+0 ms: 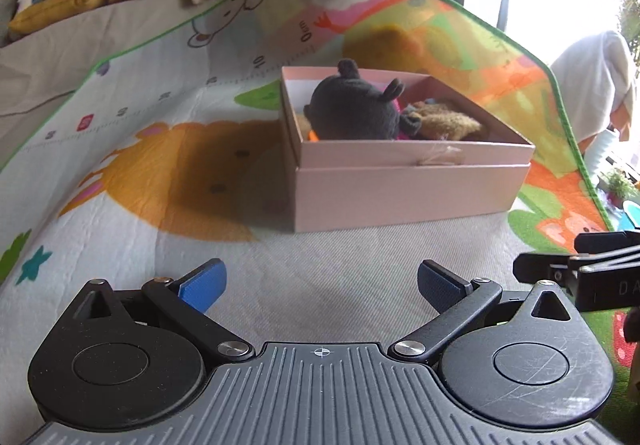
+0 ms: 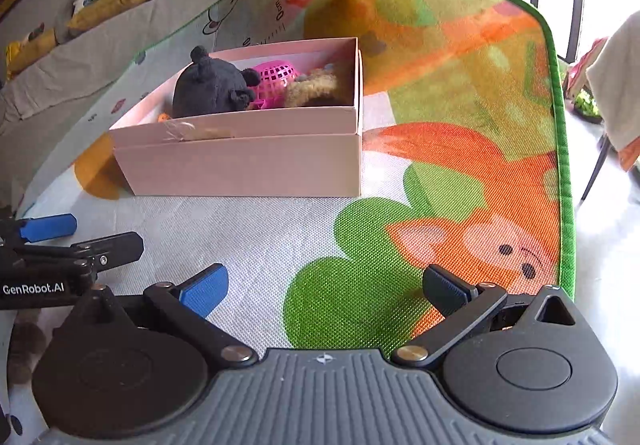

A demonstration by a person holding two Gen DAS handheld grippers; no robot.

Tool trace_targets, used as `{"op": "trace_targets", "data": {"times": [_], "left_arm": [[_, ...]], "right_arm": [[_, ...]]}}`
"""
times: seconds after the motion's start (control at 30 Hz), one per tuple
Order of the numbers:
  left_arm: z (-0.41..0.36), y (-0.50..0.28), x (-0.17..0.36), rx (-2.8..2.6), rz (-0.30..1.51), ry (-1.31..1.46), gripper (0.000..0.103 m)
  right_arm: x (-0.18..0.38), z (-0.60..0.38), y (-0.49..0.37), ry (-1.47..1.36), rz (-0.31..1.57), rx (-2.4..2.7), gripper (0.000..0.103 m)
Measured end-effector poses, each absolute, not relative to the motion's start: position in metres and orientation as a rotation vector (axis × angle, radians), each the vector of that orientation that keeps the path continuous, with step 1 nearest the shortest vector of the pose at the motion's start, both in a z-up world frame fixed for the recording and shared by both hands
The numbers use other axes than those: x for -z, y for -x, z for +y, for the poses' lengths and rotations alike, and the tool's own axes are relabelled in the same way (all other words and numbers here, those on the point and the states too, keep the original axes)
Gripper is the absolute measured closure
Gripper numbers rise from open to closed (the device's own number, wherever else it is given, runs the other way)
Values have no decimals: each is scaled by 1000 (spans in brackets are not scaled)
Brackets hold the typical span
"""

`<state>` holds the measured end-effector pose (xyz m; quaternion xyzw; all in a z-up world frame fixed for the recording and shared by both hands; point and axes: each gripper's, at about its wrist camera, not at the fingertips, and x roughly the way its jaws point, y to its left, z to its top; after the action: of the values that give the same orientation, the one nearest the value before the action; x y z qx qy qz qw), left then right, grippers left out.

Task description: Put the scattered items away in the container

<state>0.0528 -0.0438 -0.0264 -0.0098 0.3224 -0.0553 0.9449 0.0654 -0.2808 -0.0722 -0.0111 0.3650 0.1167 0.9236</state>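
The left gripper (image 1: 320,285) and right gripper (image 2: 326,287) hang side by side over the play mat (image 2: 460,93), both spread wide with nothing between their jaws. Farther off sits the pink box (image 1: 404,193), holding a dark plush toy (image 1: 354,111), a brown plush (image 1: 444,123) and a pink basket (image 2: 278,75).

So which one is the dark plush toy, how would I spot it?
Find the pale pink box on the colourful play mat. Inside, at its left end in the right wrist view, sits the dark plush toy, beside a pink plastic mesh ball and a tan furry toy. It alone is charcoal, with small round ears.
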Motion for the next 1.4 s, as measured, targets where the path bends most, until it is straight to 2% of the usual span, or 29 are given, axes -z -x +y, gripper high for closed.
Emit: {"op": "trace_targets", "data": {"times": [1.4], "left_arm": [[-52,-68,37,39,689,-28,0]], "right_arm": [[82,-271,-67,47,699,-136,0]]}}
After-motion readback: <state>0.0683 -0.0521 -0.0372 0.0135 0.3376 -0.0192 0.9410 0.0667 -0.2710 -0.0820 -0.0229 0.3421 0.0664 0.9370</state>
